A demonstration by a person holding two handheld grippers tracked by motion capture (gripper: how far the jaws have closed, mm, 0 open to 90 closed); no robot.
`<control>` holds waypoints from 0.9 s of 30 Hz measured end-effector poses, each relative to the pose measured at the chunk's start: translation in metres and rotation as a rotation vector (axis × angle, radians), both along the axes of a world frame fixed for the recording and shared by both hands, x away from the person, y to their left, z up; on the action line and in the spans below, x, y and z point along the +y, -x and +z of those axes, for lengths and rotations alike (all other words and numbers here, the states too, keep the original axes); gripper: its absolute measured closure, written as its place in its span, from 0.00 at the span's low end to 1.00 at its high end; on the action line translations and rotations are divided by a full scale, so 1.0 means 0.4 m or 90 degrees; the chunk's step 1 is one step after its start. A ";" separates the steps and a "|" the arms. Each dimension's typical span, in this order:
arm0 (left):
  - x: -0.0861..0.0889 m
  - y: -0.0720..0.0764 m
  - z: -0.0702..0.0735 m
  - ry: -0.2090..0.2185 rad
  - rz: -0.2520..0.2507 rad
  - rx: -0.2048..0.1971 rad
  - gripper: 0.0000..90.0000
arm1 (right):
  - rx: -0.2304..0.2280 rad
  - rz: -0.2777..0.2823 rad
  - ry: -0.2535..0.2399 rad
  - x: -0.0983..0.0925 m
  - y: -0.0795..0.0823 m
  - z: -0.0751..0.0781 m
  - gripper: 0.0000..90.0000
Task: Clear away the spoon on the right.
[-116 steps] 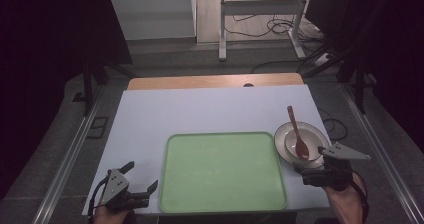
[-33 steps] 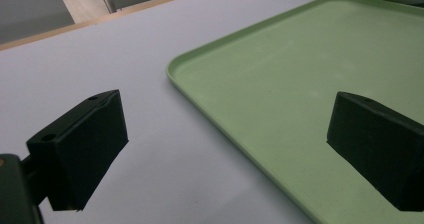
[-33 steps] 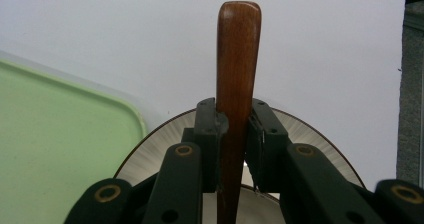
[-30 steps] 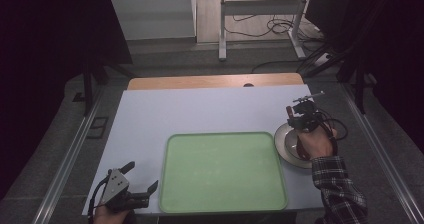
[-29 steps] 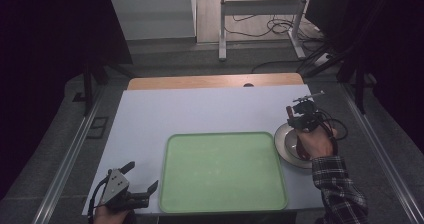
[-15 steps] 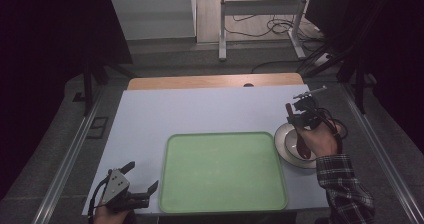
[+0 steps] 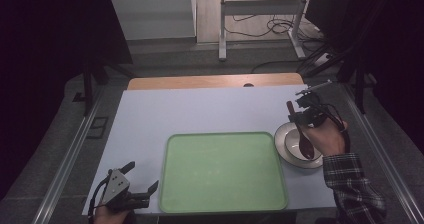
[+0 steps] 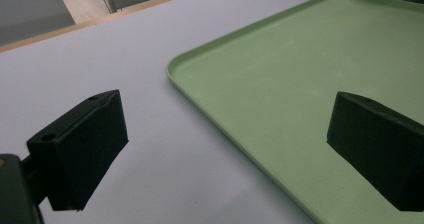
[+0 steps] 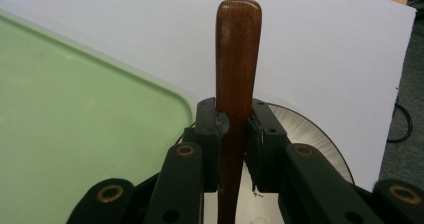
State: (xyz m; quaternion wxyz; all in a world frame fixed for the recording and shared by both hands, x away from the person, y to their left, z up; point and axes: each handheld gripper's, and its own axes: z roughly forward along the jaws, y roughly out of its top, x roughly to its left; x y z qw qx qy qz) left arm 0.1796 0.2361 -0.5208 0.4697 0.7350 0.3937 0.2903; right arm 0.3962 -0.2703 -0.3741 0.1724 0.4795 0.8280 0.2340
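A dark wooden spoon [image 7: 302,135] hangs over the white bowl [image 7: 285,132] at the table's right side, its scoop low inside the bowl. My right gripper [image 7: 298,116] is shut on the spoon's handle [image 9: 237,69], which sticks up between the jaws. A green tray [image 7: 222,171] lies at the front centre of the table. My left gripper [image 7: 141,184] rests open at the front left corner, just left of the tray's rim [image 8: 210,99], with nothing between its fingers [image 8: 85,144].
A white sheet [image 7: 200,111] covers the table, with a strip of bare wood [image 7: 215,80] along the far edge. Cables and metal frame legs [image 7: 222,24] stand on the floor beyond the table.
My right gripper moved from the front right up over the bowl, closed on the spoon's handle and has raised it slightly. The left gripper stayed still.
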 end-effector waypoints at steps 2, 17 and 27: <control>0.000 0.000 0.000 -0.001 0.000 0.000 0.03 | 0.006 0.005 -0.003 0.003 0.005 0.007 0.86; -0.001 0.000 0.000 -0.003 0.001 -0.001 0.03 | 0.035 0.049 -0.006 0.041 0.054 0.037 0.86; -0.002 0.001 0.000 -0.004 0.001 -0.002 0.03 | 0.066 0.086 -0.007 0.090 0.080 0.021 0.86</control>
